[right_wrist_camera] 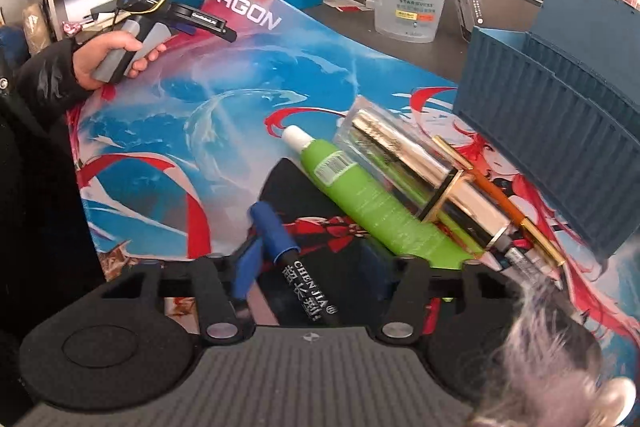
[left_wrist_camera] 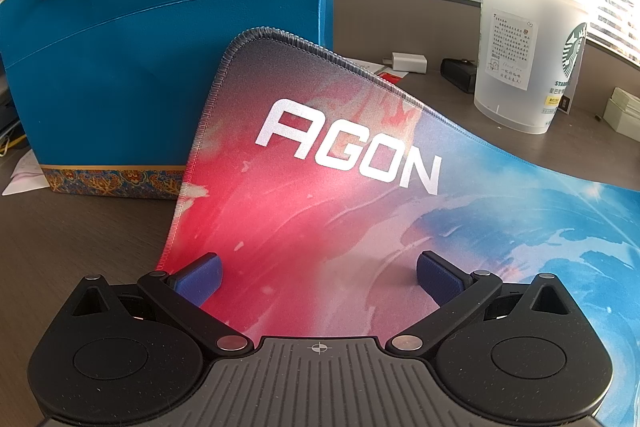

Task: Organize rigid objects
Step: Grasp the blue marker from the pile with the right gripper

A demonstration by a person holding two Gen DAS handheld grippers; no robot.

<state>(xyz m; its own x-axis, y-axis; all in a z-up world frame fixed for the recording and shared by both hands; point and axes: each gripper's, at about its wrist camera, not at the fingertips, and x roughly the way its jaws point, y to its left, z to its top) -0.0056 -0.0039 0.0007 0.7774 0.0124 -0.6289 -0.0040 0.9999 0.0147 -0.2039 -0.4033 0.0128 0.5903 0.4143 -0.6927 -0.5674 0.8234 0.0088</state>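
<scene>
A black marker with a blue cap (right_wrist_camera: 294,267) lies on the printed desk mat (right_wrist_camera: 224,115), between the fingers of my right gripper (right_wrist_camera: 312,263). The jaws stand around it, with a gap showing on its right side. Just beyond lie a green tube (right_wrist_camera: 368,195), a shiny gold case (right_wrist_camera: 424,171), an orange and gold pen (right_wrist_camera: 504,199) and several pencils (right_wrist_camera: 532,263). A dark blue ribbed organizer box (right_wrist_camera: 560,131) stands to the right. My left gripper (left_wrist_camera: 320,267) is open above the mat's AGON corner (left_wrist_camera: 348,143), with nothing between its fingers.
A blue gift bag (left_wrist_camera: 160,47) stands behind the mat's corner. A frosted Starbucks cup (left_wrist_camera: 528,51) sits on the desk at the back right. A hand (right_wrist_camera: 108,55) holds the left gripper at the mat's left. A grey furry thing (right_wrist_camera: 560,355) blurs the right wrist view's lower right.
</scene>
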